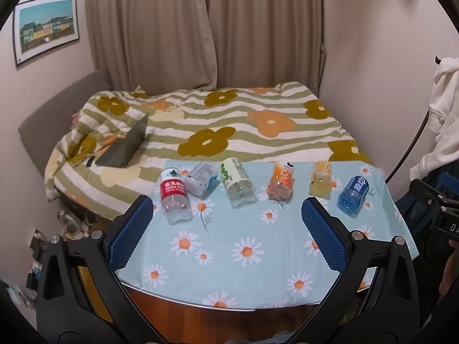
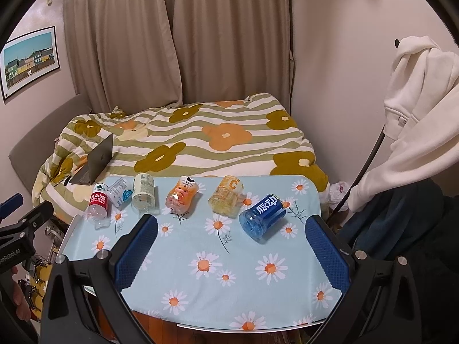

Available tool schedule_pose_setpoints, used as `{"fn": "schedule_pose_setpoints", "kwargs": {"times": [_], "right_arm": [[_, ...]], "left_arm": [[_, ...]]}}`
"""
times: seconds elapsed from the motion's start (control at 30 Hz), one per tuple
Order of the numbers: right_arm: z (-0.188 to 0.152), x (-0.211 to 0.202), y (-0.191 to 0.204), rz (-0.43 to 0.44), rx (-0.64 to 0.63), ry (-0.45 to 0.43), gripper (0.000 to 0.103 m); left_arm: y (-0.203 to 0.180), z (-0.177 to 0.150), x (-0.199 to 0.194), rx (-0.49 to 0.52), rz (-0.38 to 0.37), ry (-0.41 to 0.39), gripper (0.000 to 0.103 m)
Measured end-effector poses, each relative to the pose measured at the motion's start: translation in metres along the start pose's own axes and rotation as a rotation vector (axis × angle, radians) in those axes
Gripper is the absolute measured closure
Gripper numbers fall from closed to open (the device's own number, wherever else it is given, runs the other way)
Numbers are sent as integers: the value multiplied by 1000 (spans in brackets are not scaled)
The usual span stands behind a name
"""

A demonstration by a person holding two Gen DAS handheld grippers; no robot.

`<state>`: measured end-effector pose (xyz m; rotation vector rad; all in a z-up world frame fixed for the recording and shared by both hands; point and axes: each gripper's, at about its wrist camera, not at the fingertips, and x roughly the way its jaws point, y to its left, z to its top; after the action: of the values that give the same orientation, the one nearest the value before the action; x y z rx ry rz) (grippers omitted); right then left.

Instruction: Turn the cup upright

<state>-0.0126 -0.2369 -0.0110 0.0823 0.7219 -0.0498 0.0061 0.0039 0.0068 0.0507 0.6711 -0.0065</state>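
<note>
While we hold both tools back from the table (image 1: 258, 286), the left gripper (image 1: 226, 226) and the right gripper (image 2: 233, 246) gape wide, gripping nothing. Six cut-bottle cups lie on their sides along the far edge of the daisy cloth (image 2: 200, 286) — the blue cup (image 2: 262, 216) nearest, then yellow cup (image 2: 226, 197), and the red-labelled cup (image 1: 173, 196) leftmost.

Soft, even indoor light, faint shadows, sharp centre, strong fisheye bending at edges

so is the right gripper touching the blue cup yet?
Apart. Right wrist view shows the open right gripper short of the blue cup, with tablecloth between.
</note>
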Motion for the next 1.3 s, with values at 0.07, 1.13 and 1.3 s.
{"fn": "schedule_pose_setpoints", "kwargs": {"times": [0.07, 1.13, 1.3], "right_arm": [[0, 0, 0, 3, 1, 0, 0], [0, -2, -1, 7, 6, -3, 0], [1, -2, -1, 7, 6, -3, 0]], "left_arm": [[0, -1, 0, 2, 0, 0, 0], [2, 2, -4, -1, 13, -5, 0], [2, 2, -4, 0, 14, -5, 0]]}}
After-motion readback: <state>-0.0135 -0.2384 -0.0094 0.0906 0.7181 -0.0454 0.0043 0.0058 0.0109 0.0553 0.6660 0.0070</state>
